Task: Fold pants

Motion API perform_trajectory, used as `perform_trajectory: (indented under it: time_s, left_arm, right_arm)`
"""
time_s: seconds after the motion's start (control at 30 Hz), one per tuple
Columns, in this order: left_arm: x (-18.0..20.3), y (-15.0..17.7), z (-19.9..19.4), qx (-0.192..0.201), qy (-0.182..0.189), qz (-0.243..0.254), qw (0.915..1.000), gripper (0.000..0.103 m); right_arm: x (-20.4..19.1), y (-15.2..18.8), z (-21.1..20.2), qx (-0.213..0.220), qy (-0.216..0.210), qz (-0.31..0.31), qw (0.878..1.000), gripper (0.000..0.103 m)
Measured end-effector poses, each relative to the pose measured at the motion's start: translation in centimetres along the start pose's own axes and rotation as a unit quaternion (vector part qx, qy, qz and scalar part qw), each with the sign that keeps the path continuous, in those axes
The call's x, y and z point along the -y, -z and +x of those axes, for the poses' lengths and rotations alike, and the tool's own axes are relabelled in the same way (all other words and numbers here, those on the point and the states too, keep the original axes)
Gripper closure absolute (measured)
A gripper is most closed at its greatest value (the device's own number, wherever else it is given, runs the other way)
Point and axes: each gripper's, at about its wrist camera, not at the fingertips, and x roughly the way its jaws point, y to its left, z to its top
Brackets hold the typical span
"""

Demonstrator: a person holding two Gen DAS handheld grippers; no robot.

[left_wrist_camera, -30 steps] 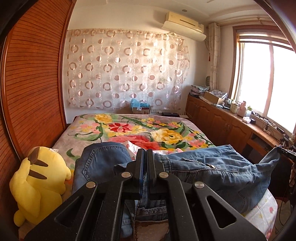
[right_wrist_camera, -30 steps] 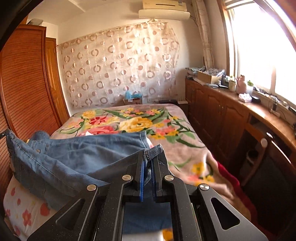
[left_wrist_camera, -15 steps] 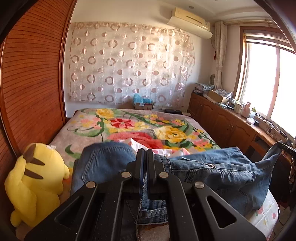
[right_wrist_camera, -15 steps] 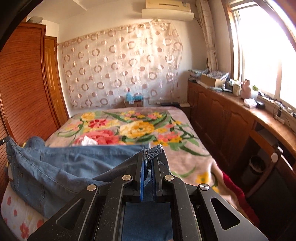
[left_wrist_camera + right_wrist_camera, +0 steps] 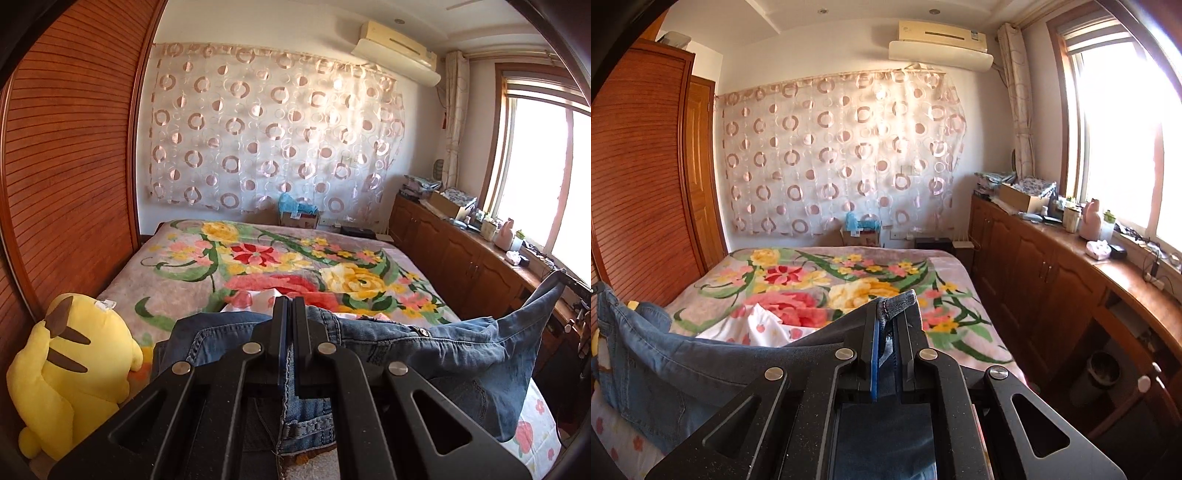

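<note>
The blue denim pants (image 5: 424, 350) hang stretched between my two grippers above the near end of the bed. My left gripper (image 5: 290, 306) is shut on one edge of the pants, which spread to the right and rise at a far corner. My right gripper (image 5: 886, 314) is shut on another edge of the pants (image 5: 683, 365), whose cloth sags to the left with a corner raised at the far left.
A bed with a floral blanket (image 5: 258, 266) fills the middle. A yellow plush toy (image 5: 70, 369) sits at its near left by the wooden wardrobe (image 5: 66, 166). A white patterned cloth (image 5: 764, 325) lies on the blanket. Wooden cabinets (image 5: 1052, 280) with clutter run along the window on the right.
Both grippers have risen with the pants held. The cloth sits lower in both views and more of the blanket and white cloth shows behind it.
</note>
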Motion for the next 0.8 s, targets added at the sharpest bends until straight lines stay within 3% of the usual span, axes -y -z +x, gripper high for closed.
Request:
perform_trajectory:
  time_s: [0.23,0.47,0.67,0.73,0.8]
  left_arm:
    - [-0.5,1.2,3.6,-0.041,-0.012,0.005,0.9991,0.1]
    - [-0.5,1.3,4.9,-0.058,-0.021,0.013,0.998,0.1]
    - [-0.1,1.3,5.1,-0.069,-0.029,0.02,0.997,0.098]
    - [0.2,1.5,4.6,-0.07,-0.03,0.028,0.9967,0.089]
    - [0.4,1.5,4.1,-0.067,-0.03,0.034,0.9967,0.062]
  right_arm:
    - [-0.6,1.7,6.5,-0.059,0.018,-0.012,0.998,0.097]
    - [-1.4,2.7,10.8,-0.102,0.034,-0.021,0.994,0.097]
    - [-2.2,-0.1,12.4,-0.115,0.038,-0.032,0.992,0.097]
    - [-2.2,-0.5,12.9,-0.118,0.039,-0.033,0.992,0.097]
    - [-1.9,-0.4,13.0,-0.119,0.037,-0.031,0.992,0.097]
